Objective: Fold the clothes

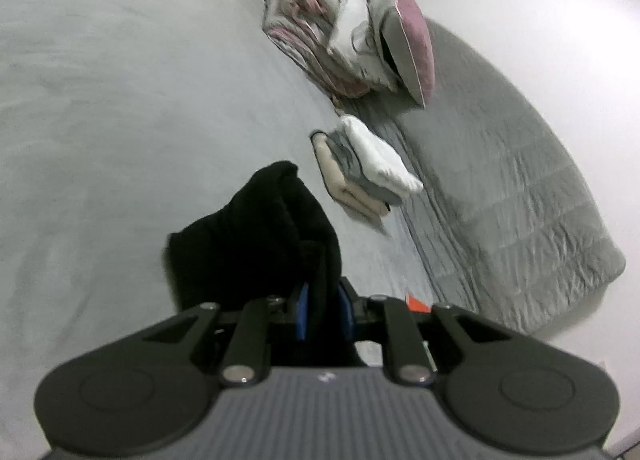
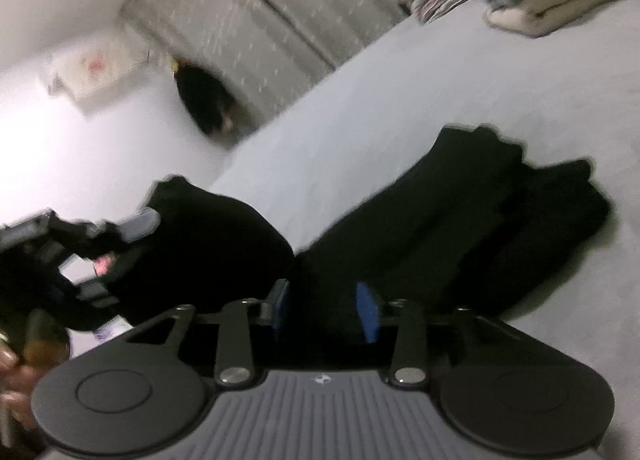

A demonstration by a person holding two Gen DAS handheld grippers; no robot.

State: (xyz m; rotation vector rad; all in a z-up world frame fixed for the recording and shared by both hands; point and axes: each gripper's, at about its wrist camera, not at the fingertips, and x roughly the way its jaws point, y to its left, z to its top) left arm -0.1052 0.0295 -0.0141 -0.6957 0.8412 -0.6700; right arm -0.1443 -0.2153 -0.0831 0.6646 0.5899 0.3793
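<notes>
Clearly mid-fold: black garment [image 2: 460,220] lifted at one end over the bed [image 1: 100,120], far end lying bunched on the sheet, calling next for a level carry-over onto that half. Left claw [image 1: 322,310] pinched nearly shut on an edge; right claw [image 2: 322,308] part-closed around thicker cloth.
</notes>
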